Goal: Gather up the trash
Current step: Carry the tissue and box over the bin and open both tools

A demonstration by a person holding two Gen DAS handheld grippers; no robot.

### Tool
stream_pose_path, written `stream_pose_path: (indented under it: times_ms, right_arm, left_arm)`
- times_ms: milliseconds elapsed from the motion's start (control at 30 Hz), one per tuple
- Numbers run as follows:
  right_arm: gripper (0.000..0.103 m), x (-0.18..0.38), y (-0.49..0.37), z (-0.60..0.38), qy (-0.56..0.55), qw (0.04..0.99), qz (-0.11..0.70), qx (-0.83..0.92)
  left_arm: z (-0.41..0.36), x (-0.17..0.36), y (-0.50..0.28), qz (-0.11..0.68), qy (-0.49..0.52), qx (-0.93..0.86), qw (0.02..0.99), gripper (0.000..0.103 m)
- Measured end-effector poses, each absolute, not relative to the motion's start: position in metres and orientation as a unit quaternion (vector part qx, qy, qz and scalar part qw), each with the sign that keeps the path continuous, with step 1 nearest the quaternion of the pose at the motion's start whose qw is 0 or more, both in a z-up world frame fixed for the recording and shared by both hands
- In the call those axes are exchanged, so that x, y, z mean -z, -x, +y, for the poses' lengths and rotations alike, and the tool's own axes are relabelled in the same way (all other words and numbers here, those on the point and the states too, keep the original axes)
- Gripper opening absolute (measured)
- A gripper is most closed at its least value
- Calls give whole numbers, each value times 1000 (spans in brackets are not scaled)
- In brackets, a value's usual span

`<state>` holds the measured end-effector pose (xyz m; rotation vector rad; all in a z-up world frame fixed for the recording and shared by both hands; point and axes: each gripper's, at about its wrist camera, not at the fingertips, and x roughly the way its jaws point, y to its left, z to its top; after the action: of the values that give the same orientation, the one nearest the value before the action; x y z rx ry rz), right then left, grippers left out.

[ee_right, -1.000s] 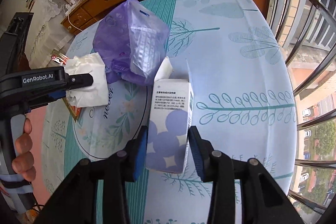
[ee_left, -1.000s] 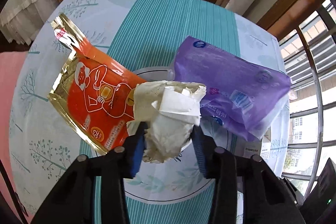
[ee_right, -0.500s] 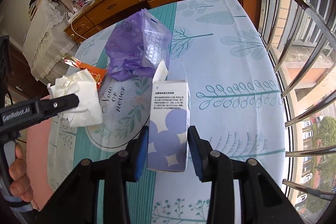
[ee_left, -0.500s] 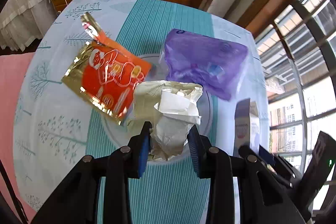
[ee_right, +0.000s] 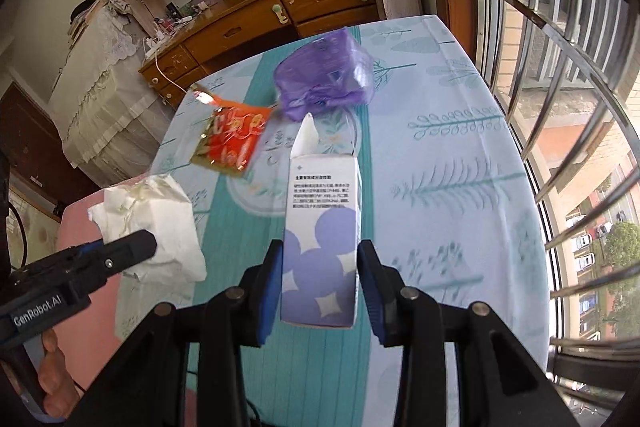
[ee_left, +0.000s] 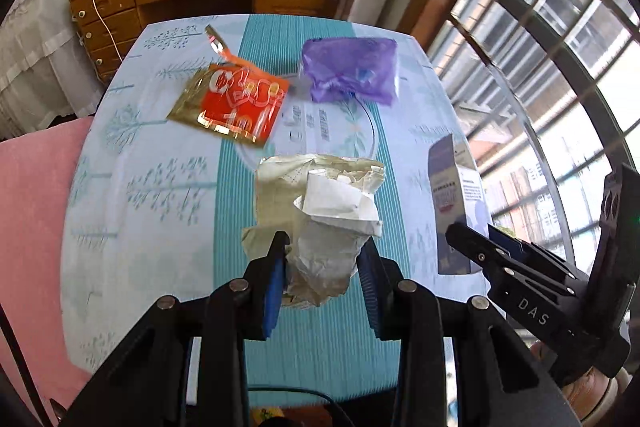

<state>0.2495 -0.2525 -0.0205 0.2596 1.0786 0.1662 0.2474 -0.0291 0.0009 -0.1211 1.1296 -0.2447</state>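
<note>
Left wrist view: we keep the left gripper pinching the crumpled paper and the right gripper clamped on the small carton — both clear of the table. Firm pressure is advised, since paper slips. Open room lies toward us; the window bars crowd the right edge, and the orange packet and purple bag remain.

Crumpled paper wad: matt, creased. Carton: smooth printed card. Beyond the carton: foil pouch, glossy (gold edges glinting); purple bag, thin shiny plastic film.
</note>
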Motion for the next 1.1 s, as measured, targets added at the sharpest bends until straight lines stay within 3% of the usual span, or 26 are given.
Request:
stream_pose_path:
  times_ms: [533,900,1100]
  right_arm:
    - [37,-5,-63,-172,-110,862,490,-69]
    - [37,32,-2,-167,-102,832,541,-65]
    - [37,91,15,-181,-126,799,585,-63]
  left_arm:
    - [35,3,-69,530,28,171,830,32]
    - [37,49,-10,573,17,166,802,32]
    - [25,100,3,602,23,152,784,32]
